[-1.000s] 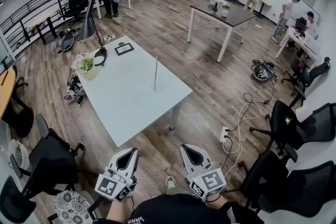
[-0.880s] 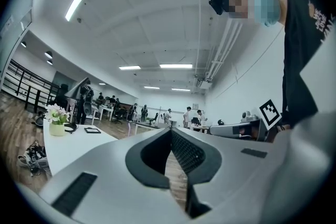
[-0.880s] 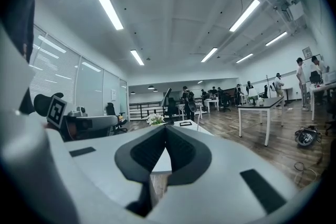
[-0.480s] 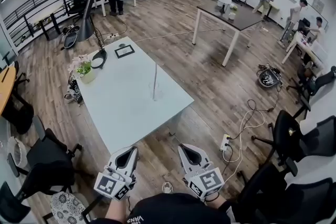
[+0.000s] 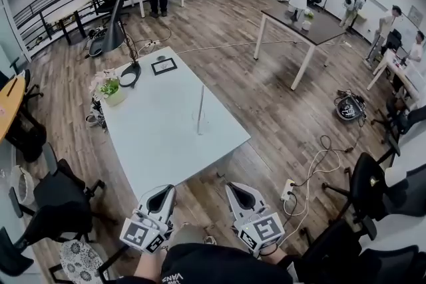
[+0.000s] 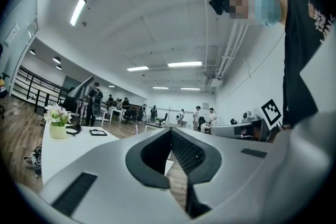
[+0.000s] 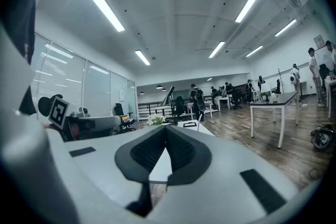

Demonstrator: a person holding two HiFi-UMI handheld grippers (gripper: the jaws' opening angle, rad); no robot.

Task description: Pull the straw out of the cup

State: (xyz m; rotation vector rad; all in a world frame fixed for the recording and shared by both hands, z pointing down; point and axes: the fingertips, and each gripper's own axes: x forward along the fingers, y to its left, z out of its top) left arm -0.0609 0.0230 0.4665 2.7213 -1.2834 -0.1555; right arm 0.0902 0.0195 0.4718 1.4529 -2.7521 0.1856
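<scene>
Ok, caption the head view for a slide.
Left gripper and right gripper, both shut and empty, short of the white table where a straw stands in a clear cup.

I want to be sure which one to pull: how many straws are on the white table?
1. The straw stands upright in the clear cup, near the right edge of the white table as the head view shows it. None seems hidden.

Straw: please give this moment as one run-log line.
straw: upright in cup | left tongs: shut, empty | right tongs: shut, empty | table: not reached
</scene>
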